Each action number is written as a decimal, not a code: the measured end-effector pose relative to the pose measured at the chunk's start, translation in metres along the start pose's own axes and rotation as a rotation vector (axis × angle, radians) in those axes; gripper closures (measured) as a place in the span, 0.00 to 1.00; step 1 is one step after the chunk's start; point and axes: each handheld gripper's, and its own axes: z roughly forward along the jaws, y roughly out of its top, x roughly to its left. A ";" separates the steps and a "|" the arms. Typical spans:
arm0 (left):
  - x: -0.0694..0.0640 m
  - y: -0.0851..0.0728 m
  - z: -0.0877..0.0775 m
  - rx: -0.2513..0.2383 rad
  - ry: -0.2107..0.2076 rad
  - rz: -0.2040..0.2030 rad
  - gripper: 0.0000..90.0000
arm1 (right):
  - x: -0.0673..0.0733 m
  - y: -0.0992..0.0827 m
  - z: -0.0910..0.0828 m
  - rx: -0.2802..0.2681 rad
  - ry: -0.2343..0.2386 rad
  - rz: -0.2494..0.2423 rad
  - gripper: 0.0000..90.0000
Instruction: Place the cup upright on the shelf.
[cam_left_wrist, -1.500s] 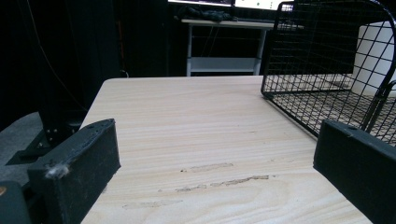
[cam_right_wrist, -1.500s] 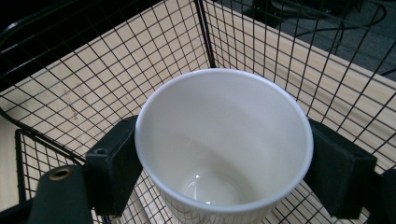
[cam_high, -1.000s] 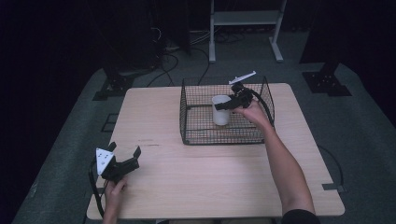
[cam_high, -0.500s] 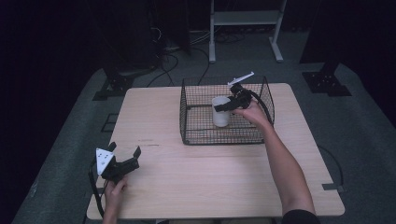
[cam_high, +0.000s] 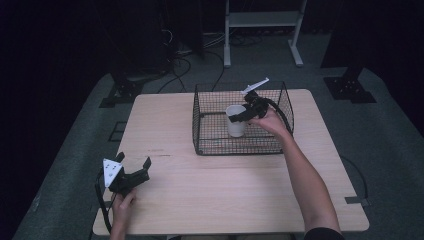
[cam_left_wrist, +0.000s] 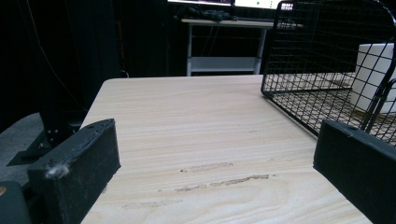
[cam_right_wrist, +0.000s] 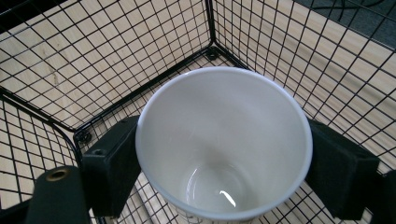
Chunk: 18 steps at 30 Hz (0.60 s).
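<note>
Cup: white cup (cam_high: 235, 121), upright, standing inside the wire basket (cam_high: 220, 146), upper centre of the high view; in my right gripper view its open mouth (cam_right_wrist: 224, 140) faces the camera, inside bare.
Right gripper: my right gripper (cam_high: 242, 115) reaches into the basket from the right; the jaws flank the cup's rim on both sides, pads right against the wall. They have just been easing apart a little, cup between them; I read the pads as touching the cup.
Left gripper: my left gripper (cam_high: 132, 168) sits low at the lower left of the high view, on the table (cam_high: 210, 200); jaws wide apart, nothing between them, bare wood ahead in the left gripper view.
Writing: none readable on cup, basket or grippers.
Edges: cup stands near the basket's middle, mesh walls clear of it on all sides; basket near the table's far edge.
Open room: broad bare tabletop between basket and left gripper, and along the near edge.
</note>
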 end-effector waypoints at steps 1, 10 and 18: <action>0.000 0.000 0.000 0.000 0.000 0.000 0.00 | 0.000 0.000 0.000 0.000 0.000 0.000 0.20; 0.000 0.000 0.000 0.002 0.002 0.000 0.00 | 0.007 0.002 0.001 0.003 0.000 -0.029 0.19; 0.000 0.000 0.000 0.001 0.001 0.000 0.00 | 0.009 0.003 0.000 -0.007 0.012 -0.035 0.18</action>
